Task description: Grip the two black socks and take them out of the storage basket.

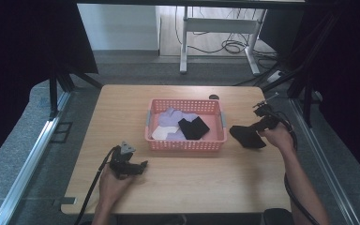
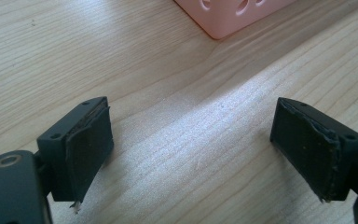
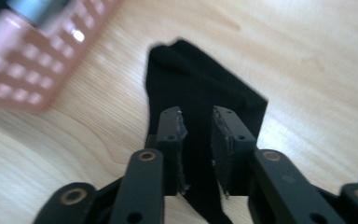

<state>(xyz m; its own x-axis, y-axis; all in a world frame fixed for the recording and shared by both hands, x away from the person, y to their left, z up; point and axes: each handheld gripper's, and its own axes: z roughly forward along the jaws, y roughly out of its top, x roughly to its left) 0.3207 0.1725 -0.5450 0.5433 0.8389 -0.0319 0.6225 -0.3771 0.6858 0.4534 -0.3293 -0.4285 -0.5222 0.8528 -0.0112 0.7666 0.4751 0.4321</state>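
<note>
A black cloth [image 1: 247, 136] lies flat on the wooden table [image 1: 192, 178], just right of the pink basket [image 1: 185, 145]. My right gripper [image 1: 255, 131] rests low over the cloth's near end. In the right gripper view its jaws [image 3: 198, 116] stand a little apart, and the black cloth [image 3: 200, 88] runs through the gap and stretches away on the wood. The pads do not press on it. My left gripper [image 1: 143, 165] sits on the table in front of the basket's left corner. Its jaws [image 2: 191, 126] are wide open over bare wood.
The basket holds lilac cloths [image 1: 174, 117], a white one [image 1: 163, 133] and a black one [image 1: 193, 127]. A corner of the basket [image 2: 223, 18] shows ahead of the left jaws, and its side [image 3: 23, 70] is left of the right jaws. A small dark disc [image 1: 213, 97] lies behind the basket.
</note>
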